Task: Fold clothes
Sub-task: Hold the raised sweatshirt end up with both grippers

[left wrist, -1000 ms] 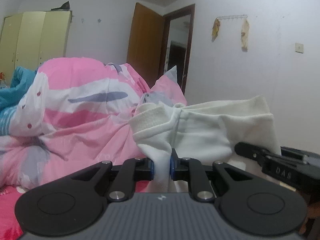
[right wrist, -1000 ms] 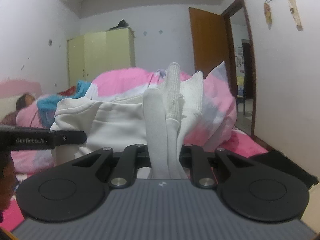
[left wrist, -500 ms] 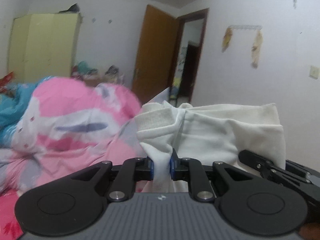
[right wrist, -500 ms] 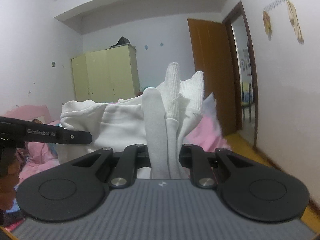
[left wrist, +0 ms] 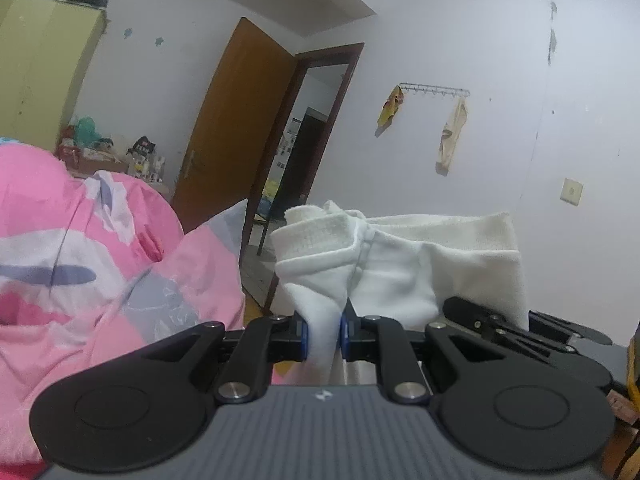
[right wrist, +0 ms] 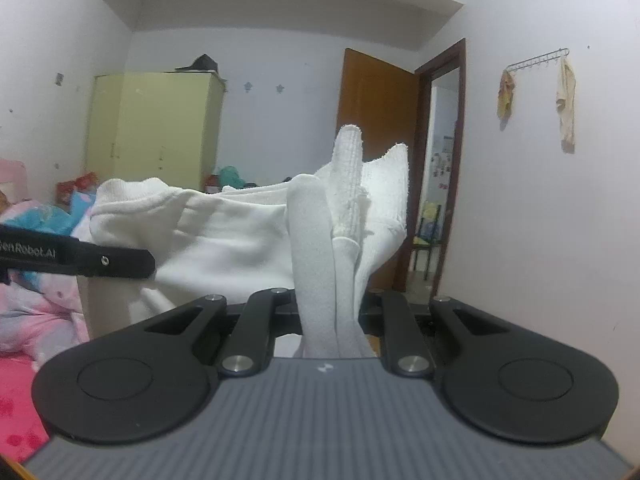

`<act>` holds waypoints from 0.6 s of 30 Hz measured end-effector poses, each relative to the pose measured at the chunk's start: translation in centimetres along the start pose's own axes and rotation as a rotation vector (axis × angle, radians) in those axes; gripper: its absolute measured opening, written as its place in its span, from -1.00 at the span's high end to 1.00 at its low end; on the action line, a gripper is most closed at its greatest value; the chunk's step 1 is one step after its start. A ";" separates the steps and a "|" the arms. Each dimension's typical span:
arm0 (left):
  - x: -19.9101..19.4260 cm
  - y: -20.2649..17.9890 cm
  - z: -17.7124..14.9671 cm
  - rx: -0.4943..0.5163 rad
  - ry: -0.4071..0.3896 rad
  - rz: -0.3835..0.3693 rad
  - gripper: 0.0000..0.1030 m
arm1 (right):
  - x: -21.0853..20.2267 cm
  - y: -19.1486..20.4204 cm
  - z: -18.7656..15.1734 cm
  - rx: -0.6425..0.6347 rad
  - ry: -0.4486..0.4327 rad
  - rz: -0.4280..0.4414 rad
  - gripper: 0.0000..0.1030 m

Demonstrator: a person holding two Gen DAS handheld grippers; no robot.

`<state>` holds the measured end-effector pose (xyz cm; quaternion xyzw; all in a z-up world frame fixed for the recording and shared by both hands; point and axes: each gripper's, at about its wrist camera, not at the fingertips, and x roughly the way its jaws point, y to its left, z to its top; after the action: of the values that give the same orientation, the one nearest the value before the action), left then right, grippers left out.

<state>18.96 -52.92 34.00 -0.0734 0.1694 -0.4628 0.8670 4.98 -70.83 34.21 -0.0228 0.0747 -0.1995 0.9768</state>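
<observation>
A white garment (left wrist: 420, 264) with a ribbed hem hangs stretched in the air between my two grippers. My left gripper (left wrist: 323, 328) is shut on one bunched end of it, fabric pinched between its blue pads. My right gripper (right wrist: 330, 312) is shut on the other end, where folds of the white garment (right wrist: 240, 236) and a ribbed strip stick up between the fingers. The right gripper's fingers (left wrist: 492, 322) show at the right of the left wrist view. At the left of the right wrist view, the left gripper's finger (right wrist: 80, 258) reaches in.
A pink patterned quilt (left wrist: 80, 264) is heaped on the bed at left. Behind stand a yellow-green wardrobe (right wrist: 156, 132), a brown door (left wrist: 236, 136) open beside a doorway, and a wall hook rack with hanging cloths (left wrist: 448, 136).
Both grippers have risen with the garment still held. The quilt has dropped lower in both views, and more of the wardrobe, door and back wall shows.
</observation>
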 end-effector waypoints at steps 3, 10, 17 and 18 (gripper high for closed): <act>1.8 0.2 0.0 0.024 0.023 -0.009 0.71 | 2.0 -1.1 -0.8 0.058 0.010 -0.009 0.75; 6.4 -0.8 -0.7 0.028 0.079 0.009 0.71 | 5.5 -4.8 -3.7 0.069 0.042 0.030 0.75; 10.6 -3.9 -4.5 -0.016 0.127 0.070 0.71 | 8.2 -10.1 -7.8 0.028 0.061 0.132 0.75; 11.2 -4.4 -5.2 -0.023 0.135 0.080 0.71 | 8.6 -10.9 -8.6 0.030 0.063 0.147 0.75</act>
<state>19.41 -64.49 27.87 -0.0451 0.2357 -0.4298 0.8705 7.21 -84.39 25.32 0.0035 0.1037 -0.1291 0.9862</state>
